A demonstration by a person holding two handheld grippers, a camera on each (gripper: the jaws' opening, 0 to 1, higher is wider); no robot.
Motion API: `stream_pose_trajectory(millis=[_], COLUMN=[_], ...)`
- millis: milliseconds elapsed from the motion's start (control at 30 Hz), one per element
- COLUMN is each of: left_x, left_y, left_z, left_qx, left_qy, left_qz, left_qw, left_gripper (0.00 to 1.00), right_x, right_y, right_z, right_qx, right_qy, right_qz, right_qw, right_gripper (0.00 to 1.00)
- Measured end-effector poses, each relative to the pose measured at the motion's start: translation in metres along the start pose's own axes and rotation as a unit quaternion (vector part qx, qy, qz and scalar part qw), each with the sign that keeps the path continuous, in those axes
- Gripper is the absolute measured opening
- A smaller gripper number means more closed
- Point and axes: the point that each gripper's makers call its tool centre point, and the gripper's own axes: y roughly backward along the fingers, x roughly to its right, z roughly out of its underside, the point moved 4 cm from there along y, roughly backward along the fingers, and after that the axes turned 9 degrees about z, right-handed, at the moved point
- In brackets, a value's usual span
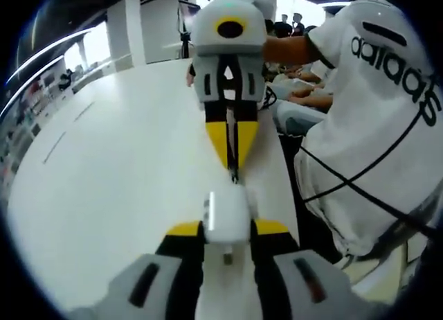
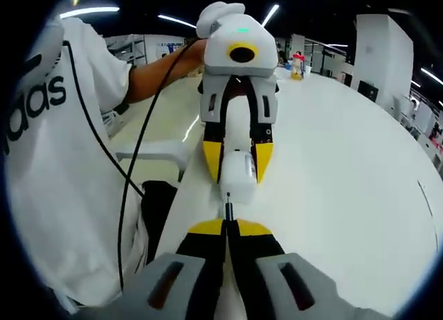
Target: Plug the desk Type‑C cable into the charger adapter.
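White charger adapter (image 1: pixel 226 217) pinched between left gripper (image 1: pixel 228 228) jaws, held above white tabletop (image 1: pixel 118 174). Right gripper (image 2: pixel 227 226) jaws pressed together on Type-C cable (image 2: pixel 228 208) plug; black lead trails back past person's white shirt (image 2: pixel 55 167). Grippers face each other, plug tip at adapter port face. Plug aligned; insertion depth unclear, probably just touching or barely entered. Remaining: push plug fully home, then release.
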Motion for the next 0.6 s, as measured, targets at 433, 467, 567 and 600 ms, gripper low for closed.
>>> stream_pose_trajectory(millis=[433, 467, 567, 600], left_x=[-0.0010, -0.0007, -0.0005, -0.0004], left_y=[-0.0010, -0.0012, -0.0012, -0.0012], left_z=[0.0009, 0.0008, 0.0009, 0.0009], left_qx=[-0.002, -0.001, 0.000, 0.000], left_qy=[-0.003, -0.002, 0.006, 0.008], left_qz=[-0.001, -0.002, -0.002, -0.002], left_qw=[1.0000, 1.0000, 1.0000, 1.0000], left_gripper=[0.25, 0.25, 0.25, 0.25], right_x=[-0.0018, -0.0018, -0.0027, -0.0030], right_y=[-0.0012, -0.0011, -0.0014, -0.0016], right_z=[-0.0012, -0.0012, -0.0019, -0.0021], right_qx=[-0.005, -0.006, -0.013, -0.015], right_qy=[0.001, 0.001, 0.006, 0.008], right_qz=[0.000, 0.001, 0.004, 0.006], right_qw=[1.0000, 1.0000, 0.9999, 0.9998], right_gripper=[0.03, 0.03, 0.03, 0.03])
